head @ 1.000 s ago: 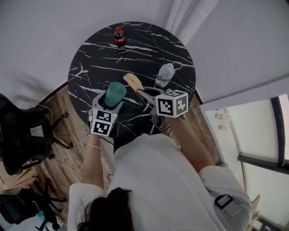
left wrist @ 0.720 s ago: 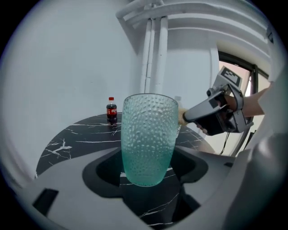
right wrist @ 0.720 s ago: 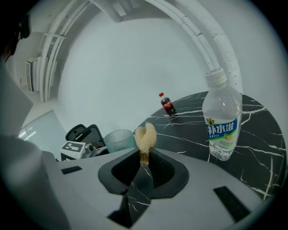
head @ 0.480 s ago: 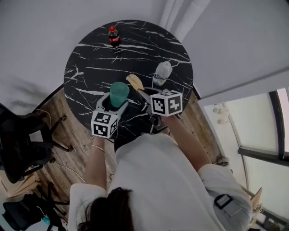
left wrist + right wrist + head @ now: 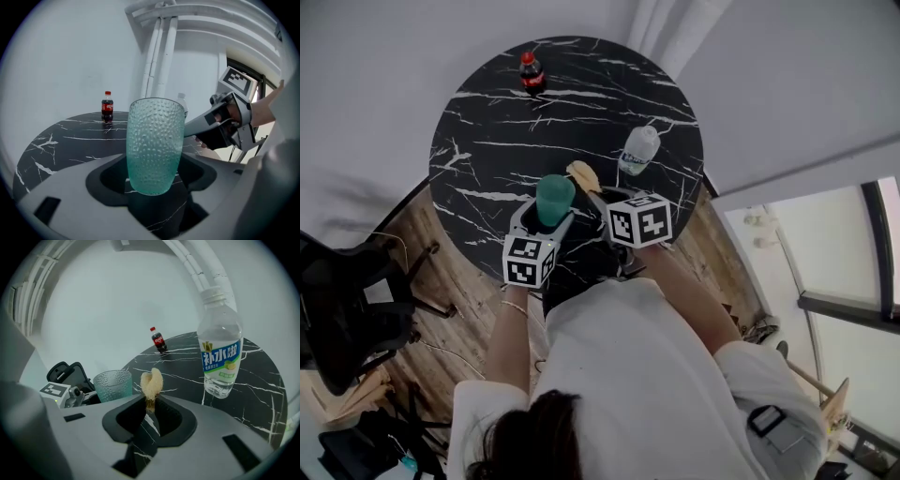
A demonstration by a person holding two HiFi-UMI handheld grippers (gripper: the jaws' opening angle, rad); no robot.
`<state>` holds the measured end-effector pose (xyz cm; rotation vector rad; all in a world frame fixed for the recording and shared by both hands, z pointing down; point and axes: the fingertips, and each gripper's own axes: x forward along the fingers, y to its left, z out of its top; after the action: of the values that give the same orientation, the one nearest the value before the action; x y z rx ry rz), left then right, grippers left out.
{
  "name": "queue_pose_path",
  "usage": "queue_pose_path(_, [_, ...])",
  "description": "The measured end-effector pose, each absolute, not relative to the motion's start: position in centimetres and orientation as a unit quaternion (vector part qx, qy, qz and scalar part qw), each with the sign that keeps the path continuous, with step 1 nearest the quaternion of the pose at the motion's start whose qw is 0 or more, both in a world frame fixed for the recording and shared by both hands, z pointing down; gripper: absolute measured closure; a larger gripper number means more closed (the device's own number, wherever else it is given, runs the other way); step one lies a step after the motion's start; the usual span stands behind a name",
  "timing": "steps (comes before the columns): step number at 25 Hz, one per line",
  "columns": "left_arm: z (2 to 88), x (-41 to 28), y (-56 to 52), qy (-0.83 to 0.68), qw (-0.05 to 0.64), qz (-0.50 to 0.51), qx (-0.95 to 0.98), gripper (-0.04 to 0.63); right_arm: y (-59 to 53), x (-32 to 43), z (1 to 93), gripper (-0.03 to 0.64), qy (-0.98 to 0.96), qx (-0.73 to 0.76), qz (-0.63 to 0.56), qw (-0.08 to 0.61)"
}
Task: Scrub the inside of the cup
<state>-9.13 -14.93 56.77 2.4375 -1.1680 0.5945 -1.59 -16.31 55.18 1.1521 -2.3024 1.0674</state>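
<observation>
As the left gripper (image 5: 546,219) shifted rightward, the cup (image 5: 555,193) neared the scrubber (image 5: 583,174).

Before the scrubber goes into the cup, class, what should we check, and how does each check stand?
1. Left gripper shut on cup: ok.
2. Cup upright, mouth up: ok.
3. Right gripper shut on scrubber: ok.
4. Scrubber lined up over the cup's mouth: not ok, it stands beside the cup.
5. Water bottle out of the way between scrubber and cup: ok.
6. What is inside the cup: cannot tell.
</observation>
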Motion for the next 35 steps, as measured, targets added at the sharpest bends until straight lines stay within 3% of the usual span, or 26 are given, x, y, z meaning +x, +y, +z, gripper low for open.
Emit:
queue_pose_path(21, [61.5,-7.5,-14.2,-0.337,0.136,0.331,0.871,0.265,-16.9,-3.3,57.7,0.543,-0.794,0.434,0.368,0.215])
queue_pose_path(32, [62.5,-7.3,-14.1,-0.342,0.184,0.337,0.858,0.264,-16.8,-3.3,58.2,0.543,-0.796,0.431,0.348,0.241])
queue_pose_path(35, [62.2,-7.0,-13.6,-0.336,0.169,0.345,0.860,0.250,-17.1,-2.7,58.0,0.543,-0.795,0.436,0.348,0.236])
